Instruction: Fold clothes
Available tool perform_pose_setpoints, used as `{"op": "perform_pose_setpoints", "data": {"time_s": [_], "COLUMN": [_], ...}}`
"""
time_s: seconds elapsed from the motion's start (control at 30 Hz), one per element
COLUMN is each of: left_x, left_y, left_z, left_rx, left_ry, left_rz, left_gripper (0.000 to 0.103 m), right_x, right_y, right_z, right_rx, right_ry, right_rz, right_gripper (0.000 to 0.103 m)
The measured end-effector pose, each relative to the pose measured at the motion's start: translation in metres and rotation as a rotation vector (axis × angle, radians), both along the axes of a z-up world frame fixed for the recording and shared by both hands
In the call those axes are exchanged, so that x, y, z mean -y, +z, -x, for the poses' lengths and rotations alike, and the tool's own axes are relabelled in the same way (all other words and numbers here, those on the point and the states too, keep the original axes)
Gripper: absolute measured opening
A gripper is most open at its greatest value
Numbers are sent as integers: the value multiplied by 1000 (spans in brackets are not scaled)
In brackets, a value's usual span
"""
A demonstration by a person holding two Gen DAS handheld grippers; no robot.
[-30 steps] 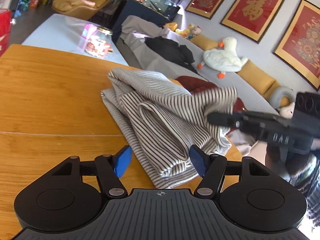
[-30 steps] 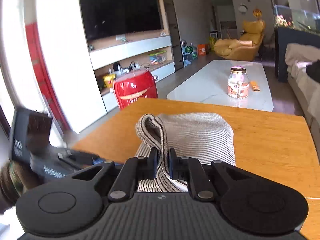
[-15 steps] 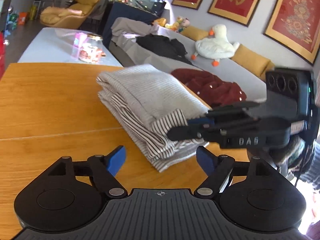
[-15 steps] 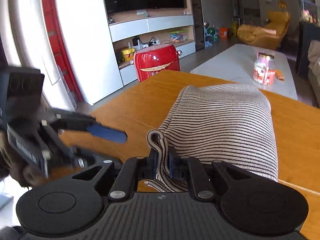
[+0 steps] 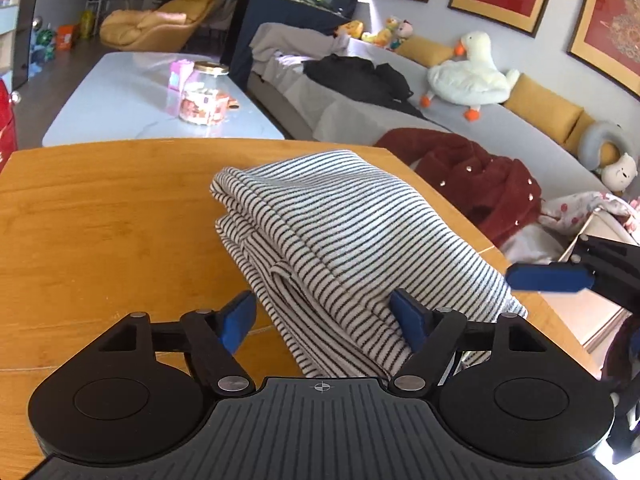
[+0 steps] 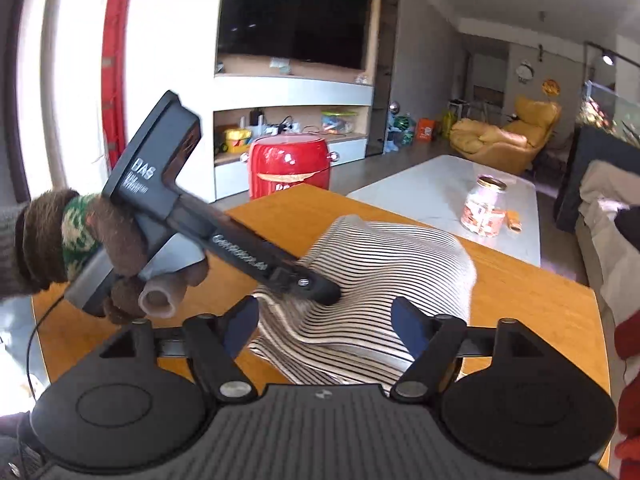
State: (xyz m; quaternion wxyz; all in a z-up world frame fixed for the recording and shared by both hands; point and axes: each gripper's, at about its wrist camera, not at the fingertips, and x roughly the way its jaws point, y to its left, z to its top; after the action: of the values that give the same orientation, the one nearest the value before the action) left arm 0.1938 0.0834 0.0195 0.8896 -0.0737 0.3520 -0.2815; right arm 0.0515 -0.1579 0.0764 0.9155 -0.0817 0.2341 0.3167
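A black-and-white striped garment (image 5: 344,240) lies folded in layers on the wooden table (image 5: 100,232). My left gripper (image 5: 326,318) is open, its blue fingertips (image 5: 408,318) low over the garment's near end; one presses the cloth in the right wrist view (image 6: 320,288). My right gripper (image 6: 326,322) is open and empty, just above the garment's (image 6: 384,280) near edge. Its blue fingertip (image 5: 548,277) shows at the right in the left wrist view.
The table's right edge (image 5: 520,276) drops toward a grey sofa with a red coat (image 5: 480,184) and black clothes (image 5: 360,80). A white coffee table (image 5: 132,100) holds a glass jar (image 5: 204,100). A red pot-shaped stool (image 6: 290,170) stands beyond the table.
My right gripper has let go of the garment's folded edge and opened, drawing back. The garment now lies flat on the table. My left gripper has moved in onto its near end.
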Motion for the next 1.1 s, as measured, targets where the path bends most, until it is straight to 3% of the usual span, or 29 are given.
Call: {"op": "perform_pose_setpoints", "data": {"time_s": [0.13,0.27,0.3,0.4,0.5,0.6,0.7,0.8,0.93,1.1], "left_x": [-3,-5,-6,-11,-16,-15,-10,-8,-3,-16], "left_y": [-4,-4,-4,-4,-4,-5,8,21,14,15], "left_z": [-2,-3,-4,-5,-4,-3,9,31,47,42], "left_rx": [-20,-31,-36,-54,-60,-78,-66,-24,37,4], "left_ry": [9,11,13,28,31,27,36,-20,-14,15], "left_rz": [14,8,8,14,19,21,7,5,-157,-110], "left_gripper": [85,86,86,87,88,88,85,87,89,92], "right_x": [32,48,51,55,57,53,52,49,49,51], "right_y": [-15,-52,-61,-63,-51,-56,-57,-55,-52,-38], "right_z": [-36,-74,-79,-74,-64,-64,-67,-65,-66,-64], "right_rx": [-150,-371,-422,-446,-403,-401,-393,-378,-367,-333], "right_ry": [-139,-196,-192,-155,-107,-123,-133,-137,-134,-124], "right_rz": [-175,-352,-396,-458,-416,-307,-298,-278,-261,-233], "right_gripper": [96,97,87,68,62,62,62,64,67,77]}}
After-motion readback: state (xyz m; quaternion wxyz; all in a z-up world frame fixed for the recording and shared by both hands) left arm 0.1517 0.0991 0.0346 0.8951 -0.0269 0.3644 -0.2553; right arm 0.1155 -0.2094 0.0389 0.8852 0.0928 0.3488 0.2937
